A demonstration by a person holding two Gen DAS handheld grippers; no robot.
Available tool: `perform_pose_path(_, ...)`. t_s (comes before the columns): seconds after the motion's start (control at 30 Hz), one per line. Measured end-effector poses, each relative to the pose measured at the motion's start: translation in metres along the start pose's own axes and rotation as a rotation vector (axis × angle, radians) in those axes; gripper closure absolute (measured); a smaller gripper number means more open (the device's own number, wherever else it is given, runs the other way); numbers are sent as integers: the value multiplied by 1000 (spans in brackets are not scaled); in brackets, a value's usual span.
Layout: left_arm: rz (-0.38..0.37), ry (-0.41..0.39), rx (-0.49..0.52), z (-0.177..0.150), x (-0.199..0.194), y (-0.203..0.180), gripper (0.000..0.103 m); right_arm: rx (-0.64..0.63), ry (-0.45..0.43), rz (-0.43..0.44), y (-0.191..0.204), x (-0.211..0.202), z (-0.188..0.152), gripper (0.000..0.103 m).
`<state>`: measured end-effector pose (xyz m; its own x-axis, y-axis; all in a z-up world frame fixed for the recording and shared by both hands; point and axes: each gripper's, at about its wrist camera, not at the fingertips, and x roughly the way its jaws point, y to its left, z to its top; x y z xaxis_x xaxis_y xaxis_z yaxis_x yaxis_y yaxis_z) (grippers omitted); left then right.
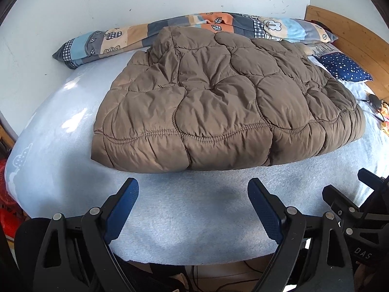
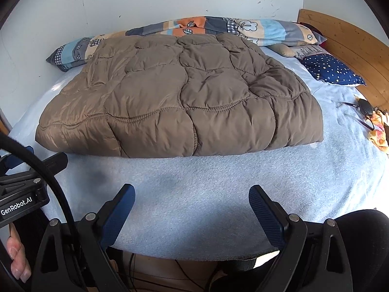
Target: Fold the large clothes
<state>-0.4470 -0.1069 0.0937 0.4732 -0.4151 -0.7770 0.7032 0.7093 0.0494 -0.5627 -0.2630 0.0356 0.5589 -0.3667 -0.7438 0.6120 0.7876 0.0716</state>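
Note:
A brown quilted puffer jacket [image 1: 218, 107] [image 2: 184, 97] lies folded into a thick block in the middle of the light blue bed [image 1: 194, 219] [image 2: 194, 202]. My left gripper [image 1: 193, 189] hovers open over the bed's near edge, short of the jacket's front hem, with nothing between its blue pads. My right gripper [image 2: 192, 194] is open too, at the same near edge and apart from the jacket. The right gripper's body shows at the right edge of the left wrist view; the left gripper's body shows at the left edge of the right wrist view.
A patchwork quilt roll [image 1: 194, 29] [image 2: 194, 28] lies along the white wall behind the jacket. A navy star-print pillow [image 1: 345, 67] [image 2: 333, 70] rests by the wooden headboard [image 2: 352, 39]. Glasses and a dark object [image 2: 362, 112] lie at right. A hand [image 2: 17, 260] shows lower left.

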Motion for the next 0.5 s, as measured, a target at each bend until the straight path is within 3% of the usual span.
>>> perform_pose_path(0.5,63,-24,1,1,-3,8,13,-4,-3,-9,-1,0,-1,6)
